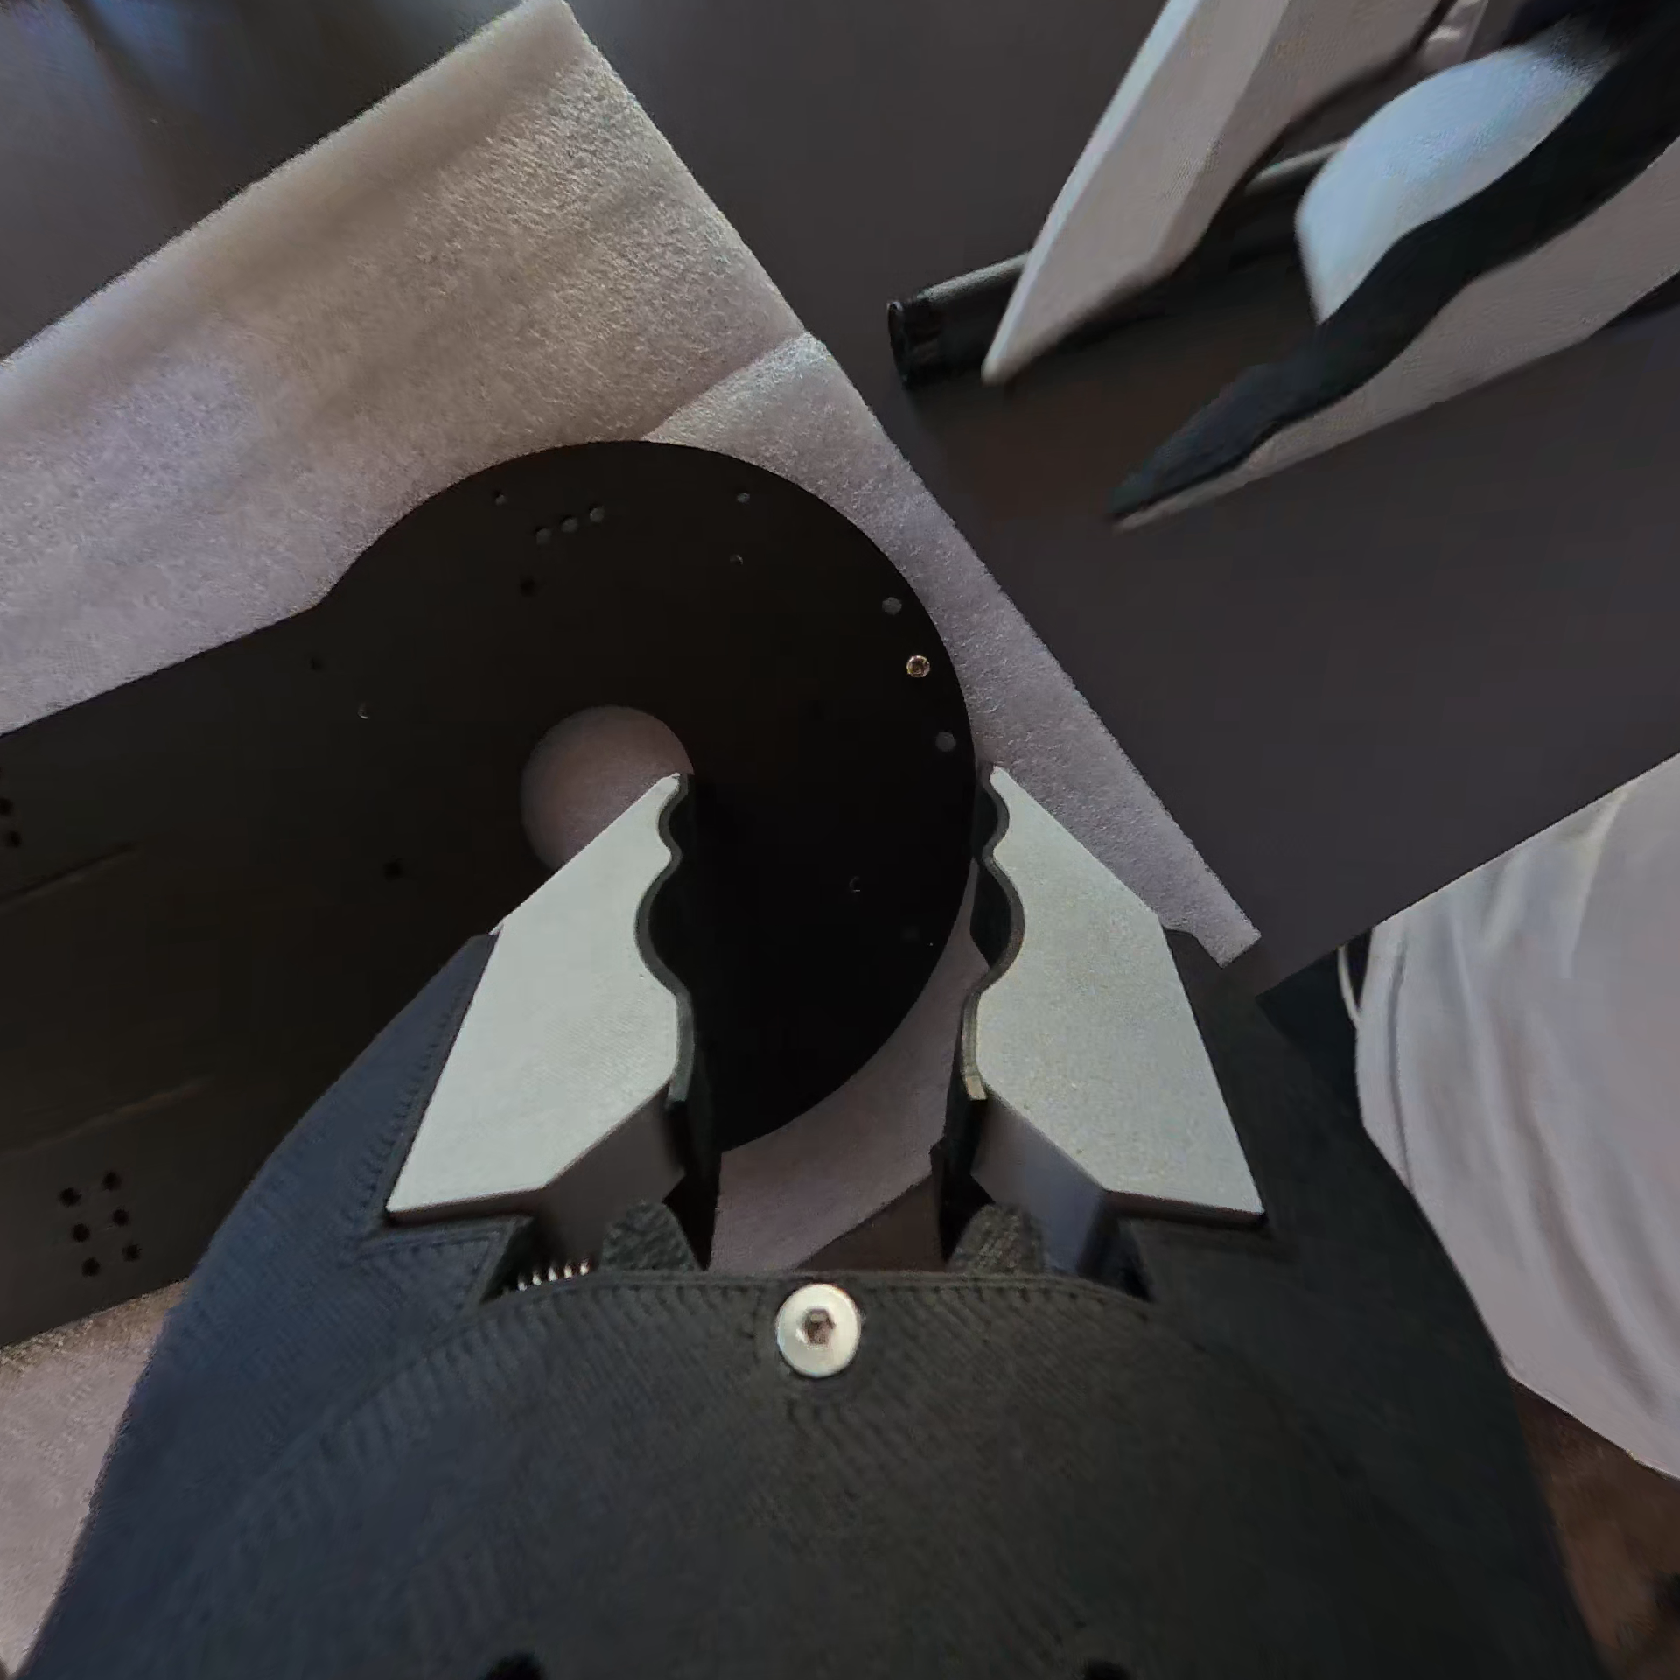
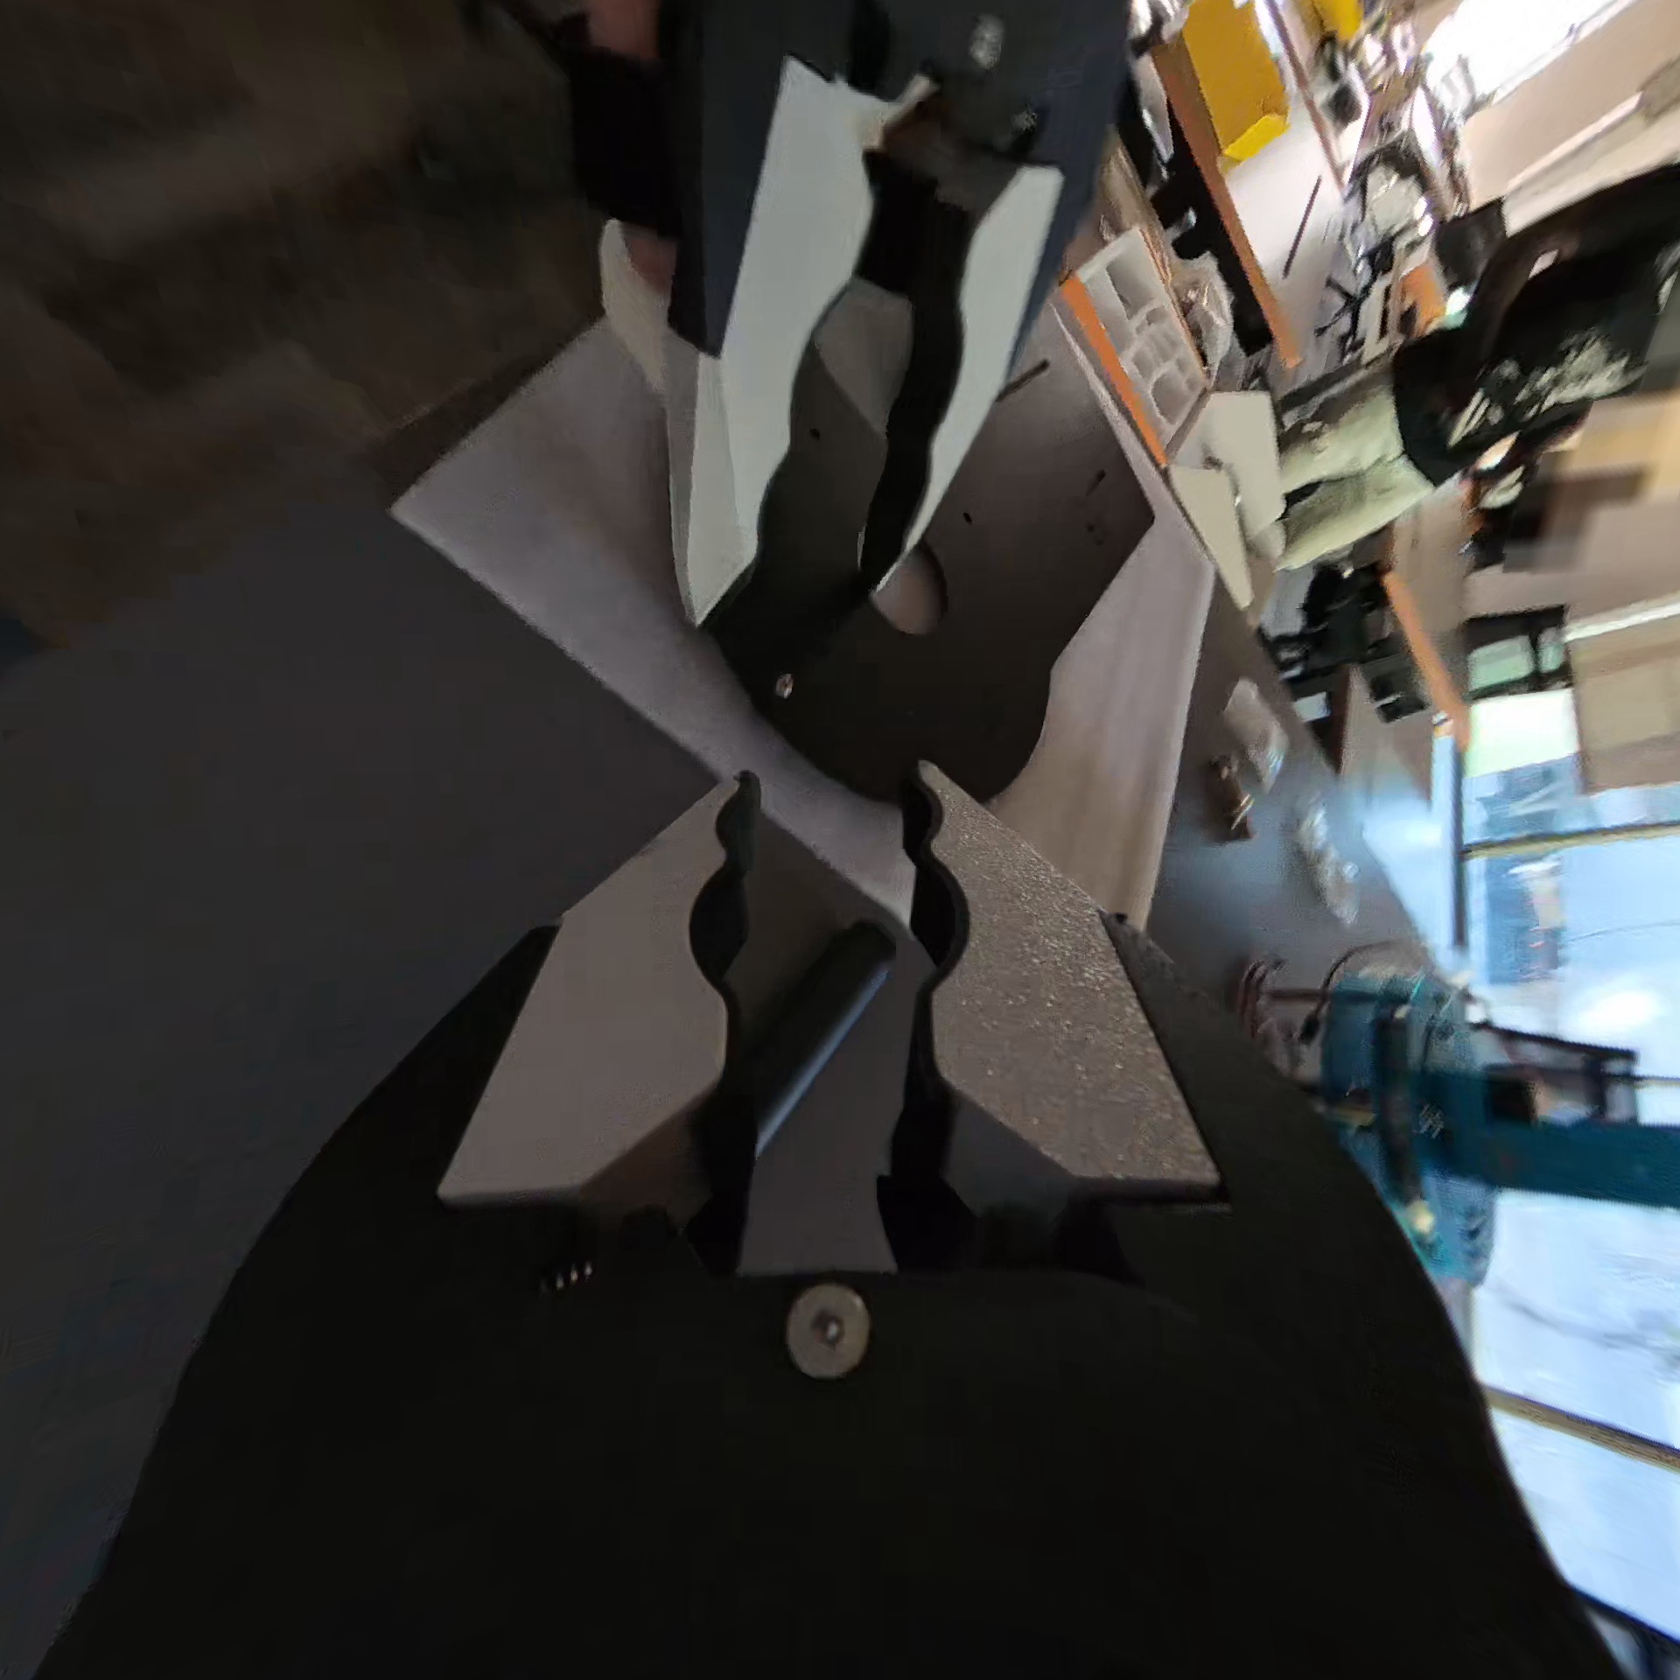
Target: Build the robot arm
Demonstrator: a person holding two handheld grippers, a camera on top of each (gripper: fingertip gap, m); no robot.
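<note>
A flat black plate with a round end, a centre hole and small drilled holes lies on a white foam sheet. My left gripper is open, low over the plate's round end, with one finger at the hole and the other at the outer rim. My right gripper is open over the dark table, with a dark rod between its fingers; I cannot tell if they touch it. The rod's end and right gripper show at top right. The right wrist view shows the left gripper over the plate.
The dark table ends at the lower right, where white cloth shows. A small screw sits in the plate's rim. Beyond the table are workshop benches, yellow bins, a teal machine and a person.
</note>
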